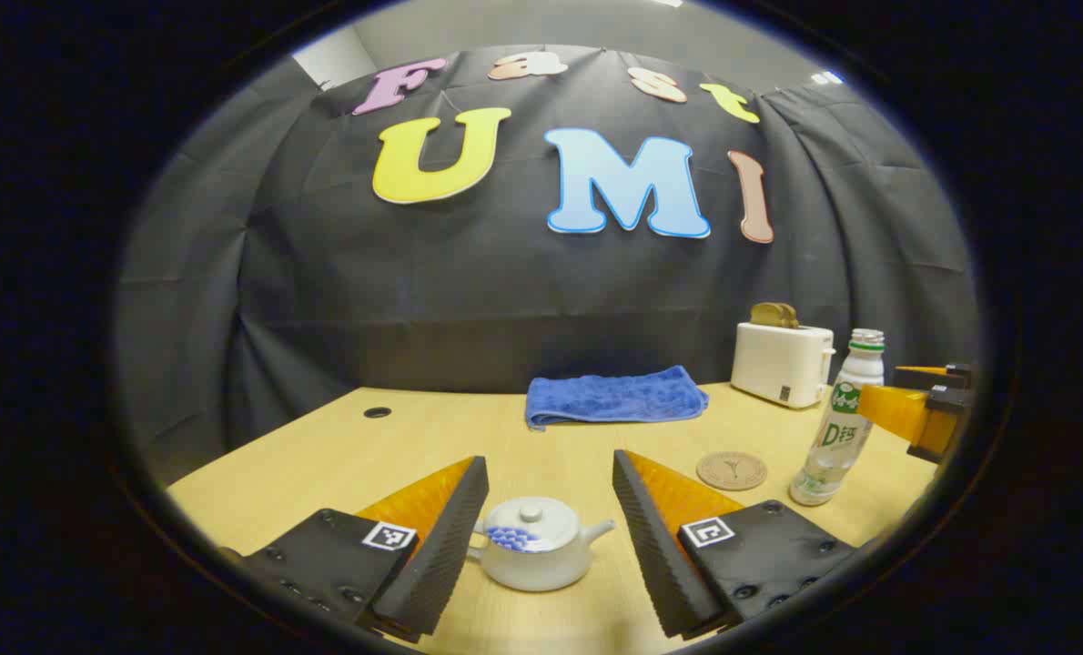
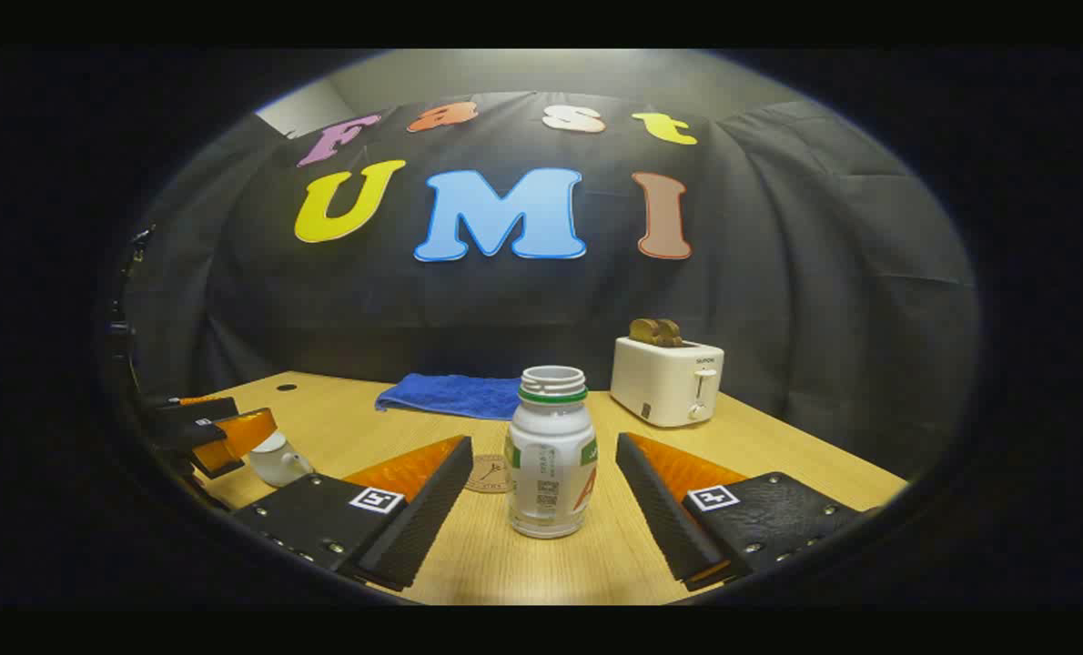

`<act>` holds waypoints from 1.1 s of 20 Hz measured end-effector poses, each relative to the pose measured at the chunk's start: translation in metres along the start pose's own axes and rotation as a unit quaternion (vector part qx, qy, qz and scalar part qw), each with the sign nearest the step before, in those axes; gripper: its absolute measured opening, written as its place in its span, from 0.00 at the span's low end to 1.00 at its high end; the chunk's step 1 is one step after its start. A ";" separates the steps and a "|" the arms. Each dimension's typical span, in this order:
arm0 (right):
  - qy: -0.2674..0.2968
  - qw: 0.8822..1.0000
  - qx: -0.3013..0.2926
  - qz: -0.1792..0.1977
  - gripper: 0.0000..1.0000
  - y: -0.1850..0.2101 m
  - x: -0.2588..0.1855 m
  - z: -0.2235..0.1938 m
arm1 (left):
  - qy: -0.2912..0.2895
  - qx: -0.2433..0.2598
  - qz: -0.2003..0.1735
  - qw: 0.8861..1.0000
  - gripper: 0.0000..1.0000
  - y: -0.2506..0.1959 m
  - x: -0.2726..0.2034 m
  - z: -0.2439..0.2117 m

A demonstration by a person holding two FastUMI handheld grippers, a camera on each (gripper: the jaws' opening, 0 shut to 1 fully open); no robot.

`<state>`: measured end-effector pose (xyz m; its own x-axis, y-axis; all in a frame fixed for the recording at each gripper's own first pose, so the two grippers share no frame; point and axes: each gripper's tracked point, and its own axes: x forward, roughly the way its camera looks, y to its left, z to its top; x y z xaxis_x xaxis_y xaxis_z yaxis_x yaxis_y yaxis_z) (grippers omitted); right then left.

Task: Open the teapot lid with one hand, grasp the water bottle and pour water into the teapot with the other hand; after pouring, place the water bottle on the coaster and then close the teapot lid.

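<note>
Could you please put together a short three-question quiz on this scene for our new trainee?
1. True or false: the lid is on the teapot.
2. What stands between the right gripper's fingers? A) toaster B) bottle C) towel
3. Fill in: the coaster lies on the table between the teapot and the ____.

Key
1. True; the left gripper is open around the teapot, touching nothing.
2. B; the bottle stands uncapped, with a gap on each side.
3. bottle; the toaster and towel sit farther back.
</note>
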<state>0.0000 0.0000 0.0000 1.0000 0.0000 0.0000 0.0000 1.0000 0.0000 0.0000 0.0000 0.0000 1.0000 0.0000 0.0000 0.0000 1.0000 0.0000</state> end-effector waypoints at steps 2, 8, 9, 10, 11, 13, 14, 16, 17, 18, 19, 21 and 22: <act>0.002 1.000 0.000 0.000 0.98 -0.002 0.002 -0.002 | 0.006 -0.001 0.004 1.000 0.94 0.004 0.006 -0.005; 0.007 1.000 0.006 -0.005 0.98 -0.008 0.003 -0.009 | 0.015 0.003 0.015 1.000 0.76 0.011 0.016 -0.013; 0.009 1.000 0.008 -0.006 0.98 -0.008 0.003 -0.011 | 0.017 0.003 0.015 1.000 0.71 0.011 0.017 -0.014; 0.010 1.000 0.009 -0.007 0.98 -0.009 0.004 -0.012 | 0.020 0.004 0.015 1.000 0.65 0.011 0.019 -0.016; 0.012 1.000 0.010 -0.009 0.98 -0.010 0.005 -0.013 | 0.024 0.005 0.016 1.000 0.64 0.012 0.020 -0.017; 0.014 1.000 0.013 -0.011 0.98 -0.011 0.005 -0.016 | 0.035 0.006 0.017 0.999 0.62 0.012 0.023 -0.023; 0.014 1.000 0.014 -0.012 0.98 -0.012 0.005 -0.016 | 0.041 0.006 0.016 0.999 0.60 0.012 0.024 -0.027; 0.015 1.000 0.015 -0.014 0.98 -0.014 0.005 -0.017 | 0.043 0.011 0.022 0.999 0.56 0.013 0.025 -0.028; 0.016 1.000 0.015 -0.015 0.98 -0.015 0.004 -0.018 | 0.044 0.013 0.023 0.999 0.63 0.013 0.025 -0.029; 0.016 1.000 0.016 -0.016 0.98 -0.016 0.004 -0.018 | 0.045 0.018 0.024 0.999 0.63 0.013 0.025 -0.029; 0.018 1.000 0.017 -0.016 0.98 -0.016 0.005 -0.020 | 0.037 0.028 0.035 0.998 0.56 0.013 0.025 -0.026; 0.021 0.999 0.018 -0.017 0.98 -0.017 0.005 -0.023 | 0.037 0.030 0.030 0.998 0.42 0.014 0.027 -0.028; 0.023 0.999 0.020 -0.017 0.98 -0.017 0.005 -0.024 | 0.038 0.033 0.030 0.998 0.35 0.014 0.026 -0.028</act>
<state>0.0051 -0.0175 -0.0240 0.9983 -0.0340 -0.0468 0.0358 0.9986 0.0386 0.0262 0.0137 -0.0280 0.9953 0.0623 -0.0745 -0.0573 0.9960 0.0682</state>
